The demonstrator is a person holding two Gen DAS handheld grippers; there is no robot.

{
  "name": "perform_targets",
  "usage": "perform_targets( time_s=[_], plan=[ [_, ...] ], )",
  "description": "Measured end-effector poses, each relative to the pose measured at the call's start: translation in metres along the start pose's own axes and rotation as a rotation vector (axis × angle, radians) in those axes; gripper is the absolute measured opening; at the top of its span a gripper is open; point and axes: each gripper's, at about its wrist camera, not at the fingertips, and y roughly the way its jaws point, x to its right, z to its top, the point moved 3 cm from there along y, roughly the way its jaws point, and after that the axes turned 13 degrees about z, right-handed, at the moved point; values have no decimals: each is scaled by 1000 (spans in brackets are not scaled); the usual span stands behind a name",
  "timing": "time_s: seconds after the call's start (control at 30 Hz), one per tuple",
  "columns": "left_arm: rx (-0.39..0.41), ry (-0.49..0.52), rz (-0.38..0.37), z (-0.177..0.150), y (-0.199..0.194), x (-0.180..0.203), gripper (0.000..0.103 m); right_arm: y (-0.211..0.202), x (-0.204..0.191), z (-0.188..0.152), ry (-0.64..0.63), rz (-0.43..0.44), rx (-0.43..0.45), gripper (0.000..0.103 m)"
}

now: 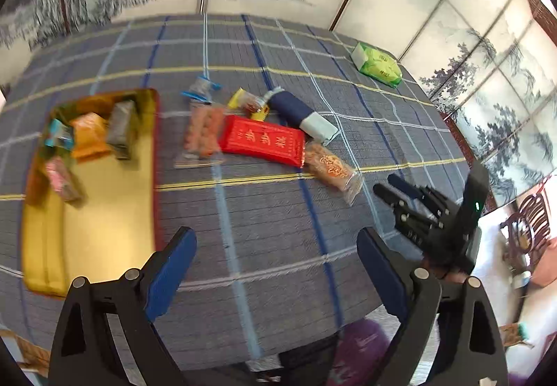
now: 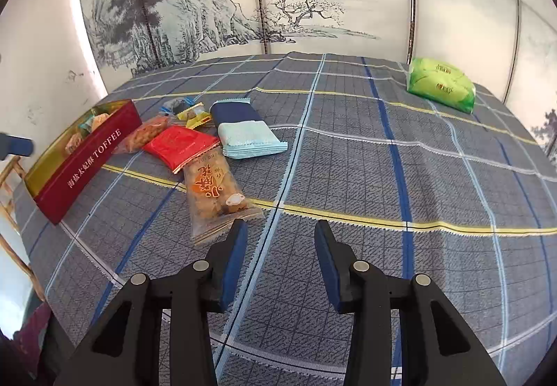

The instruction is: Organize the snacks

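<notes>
With both the left gripper (image 1: 276,269) and right gripper (image 2: 281,262) parted and empty, the clear-wrapped rice cracker packet (image 2: 216,201) looks light, crinkly, probably fragile: pinch its sealed end.

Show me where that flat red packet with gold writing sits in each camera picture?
Left wrist view: red packet at centre, right of the gold tin.
Right wrist view: red packet left of centre, beside the tin's red wall.
Shared landmark: green tissue pack, far right.
</notes>
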Motion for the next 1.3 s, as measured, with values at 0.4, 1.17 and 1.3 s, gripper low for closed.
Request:
perform_targets(
  time_s=[0.4,1.17,1.3],
  plan=[
    [-279,-519,9,65,119,4,66,-13,1,-2,21,131,78,49],
    [-421,-766,212,105,172,7,67,-23,9,-2,87,250,142,67],
    [-446,-818,233,97,165,-6,41,-25,16,-1,125,265,160,70]
  ],
)
